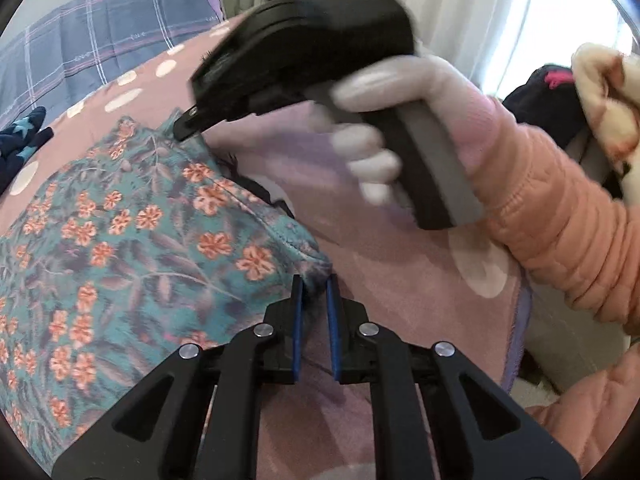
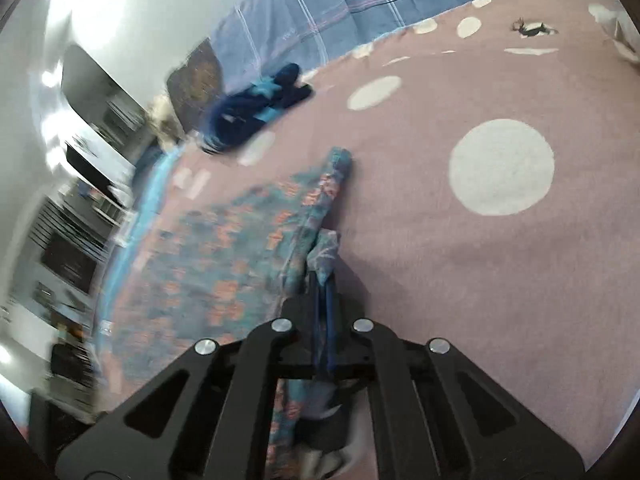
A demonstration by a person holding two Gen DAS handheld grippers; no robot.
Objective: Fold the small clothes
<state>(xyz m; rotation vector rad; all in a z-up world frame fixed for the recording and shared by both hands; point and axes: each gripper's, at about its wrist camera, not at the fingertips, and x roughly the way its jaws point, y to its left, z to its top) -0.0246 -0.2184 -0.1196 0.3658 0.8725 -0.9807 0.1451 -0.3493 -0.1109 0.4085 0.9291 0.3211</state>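
1. A bed carries a fuzzy mauve blanket (image 2: 440, 248) dotted with white circles; a blue plaid quilt (image 2: 340, 4) lies beyond it.
2. A soft teal floral garment (image 1: 132, 232), printed with orange blossoms, lies spread on the blanket.
3. A dark blue garment (image 2: 256, 112) sits crumpled near the quilt.
4. The left tongs (image 1: 316, 304) pinch the floral garment's hemmed corner.
5. The right tongs (image 2: 324, 300), held by a white-gloved hand (image 1: 400, 120), are pressed together on a bunched fold of that garment.

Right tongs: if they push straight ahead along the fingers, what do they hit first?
The right tongs are shut on the floral garment, so its bunched edge lies directly ahead. Beyond that, probably only the pink dotted blanket, though motion blur leaves depth unclear.
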